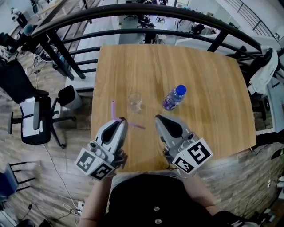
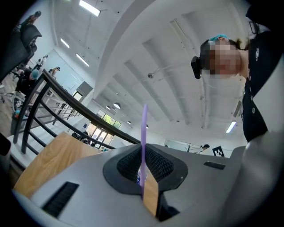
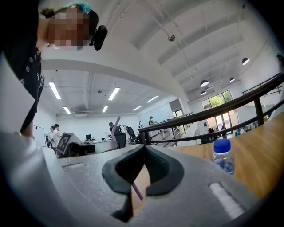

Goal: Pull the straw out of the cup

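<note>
My left gripper (image 1: 120,120) is shut on a purple bent straw (image 1: 113,108) over the near part of the wooden table (image 1: 177,66). One arm of the straw stands up past the jaws and the other points right. In the left gripper view the straw (image 2: 144,128) rises straight from between the closed pads of the left gripper (image 2: 144,153). The clear cup (image 1: 135,101) stands upright just beyond the gripper, with no straw in it. My right gripper (image 1: 157,118) hovers to the right of the straw's end, apart from it; in its own view the right gripper (image 3: 144,148) is shut with nothing in its jaws, and the straw (image 3: 116,125) shows beyond it.
A water bottle with a blue cap (image 1: 174,97) stands right of the cup, also seen as the bottle (image 3: 222,156) in the right gripper view. A black curved railing (image 1: 155,13) runs behind the table. An office chair (image 1: 37,115) stands on the floor to the left.
</note>
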Tool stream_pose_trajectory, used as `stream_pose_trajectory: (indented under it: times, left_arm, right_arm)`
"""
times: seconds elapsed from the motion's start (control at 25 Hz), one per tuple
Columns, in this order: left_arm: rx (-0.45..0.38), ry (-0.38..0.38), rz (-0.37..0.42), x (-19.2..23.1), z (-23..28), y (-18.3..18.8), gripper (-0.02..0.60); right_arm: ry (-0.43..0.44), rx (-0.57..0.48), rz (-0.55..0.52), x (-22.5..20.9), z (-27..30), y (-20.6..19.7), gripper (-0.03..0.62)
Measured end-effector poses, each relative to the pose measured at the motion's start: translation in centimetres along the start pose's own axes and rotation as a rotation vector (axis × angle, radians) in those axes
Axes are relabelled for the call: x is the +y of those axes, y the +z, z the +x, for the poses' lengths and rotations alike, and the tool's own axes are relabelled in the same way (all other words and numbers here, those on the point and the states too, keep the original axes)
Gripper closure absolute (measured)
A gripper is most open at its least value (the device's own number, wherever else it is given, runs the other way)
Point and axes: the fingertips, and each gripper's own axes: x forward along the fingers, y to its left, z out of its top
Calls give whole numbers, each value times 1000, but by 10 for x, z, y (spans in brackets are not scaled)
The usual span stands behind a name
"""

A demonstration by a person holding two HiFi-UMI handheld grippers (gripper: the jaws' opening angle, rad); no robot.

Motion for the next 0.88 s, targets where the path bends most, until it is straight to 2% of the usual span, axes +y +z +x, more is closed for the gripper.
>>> stream_pose_trajectory:
  times: [0.24,0.88]
  left_arm:
    - [6,-1,-30,3,-4,-3,545]
    - [8,-9,-46,2,-1,-5,545]
  right_arm:
    - [1,7,-3,4,2,-2,595]
    - [-33,18,-7,-8,-2,-4,595]
